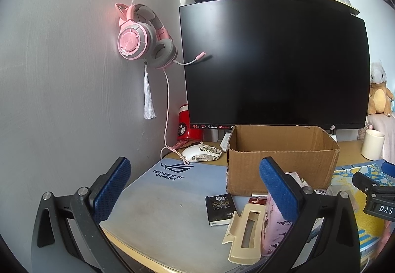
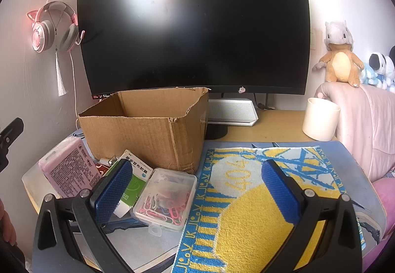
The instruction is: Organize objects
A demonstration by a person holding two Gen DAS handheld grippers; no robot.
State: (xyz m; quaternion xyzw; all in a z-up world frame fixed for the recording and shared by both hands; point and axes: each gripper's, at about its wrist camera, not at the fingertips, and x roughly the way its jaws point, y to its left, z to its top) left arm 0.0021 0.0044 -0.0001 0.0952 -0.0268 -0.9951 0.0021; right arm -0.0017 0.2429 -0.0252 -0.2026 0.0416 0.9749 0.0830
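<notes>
Cardboard is sitting at the centre of things: the open box [image 2: 145, 125] is standing on the tabletop [image 2: 276, 125] before the monitor [image 2: 195, 24], likely as the bin for the loose items crowding its front. You are holding the left hand-held gripper [image 1: 195, 189] with fingers spread wide, gripping nothing, above the grey mat [image 1: 158, 199]. You are keeping the right hand-held gripper [image 2: 197, 186] equally apart and empty over the yellow towel [image 2: 246, 199]. Only the left view is showing the black packet [image 1: 220, 209] and cream holder [image 1: 244, 231]; only the right is revealing the paperclip case [image 2: 167, 196], green-white box [image 2: 134, 181] and pink pack's [image 2: 69, 169] printed side.
</notes>
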